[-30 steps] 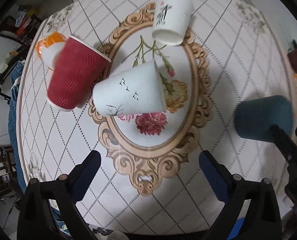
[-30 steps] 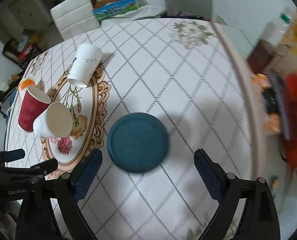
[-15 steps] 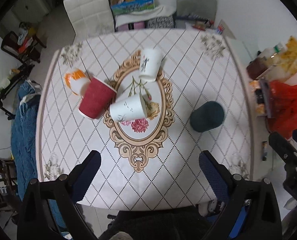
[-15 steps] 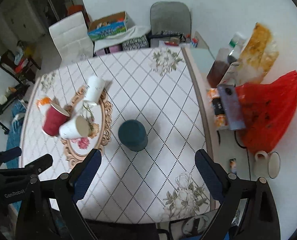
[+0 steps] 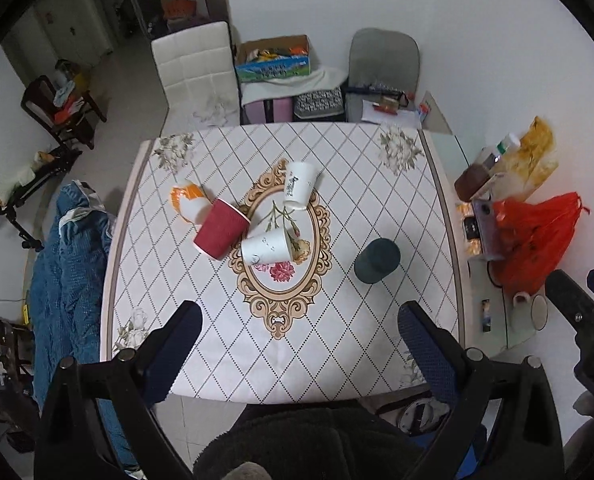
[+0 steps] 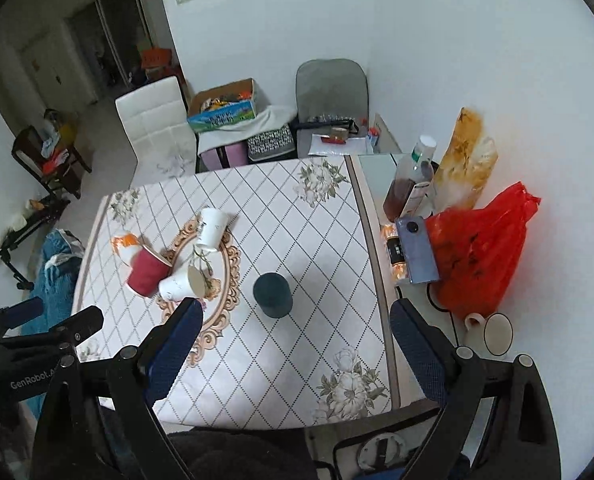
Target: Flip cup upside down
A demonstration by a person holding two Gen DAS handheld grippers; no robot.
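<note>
The dark green cup (image 5: 376, 261) stands mouth-down on the table (image 5: 357, 168), right of the oval pattern, so the flip looks done. Next would be setting the tools aside. Both the left gripper (image 5: 299, 344) and right gripper (image 6: 295, 344) hover high above, fingers apart, empty.

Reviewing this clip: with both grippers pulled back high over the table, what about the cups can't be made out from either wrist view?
- Dark teal cup: its closed top faces both cameras, so the end on the table is hidden.
- Orange-and-white cup: partly behind the red cup in both views; its open end is unseen.
- Print on the far white cup: too small to read.
- Left gripper and right gripper: open, holding nothing.
</note>
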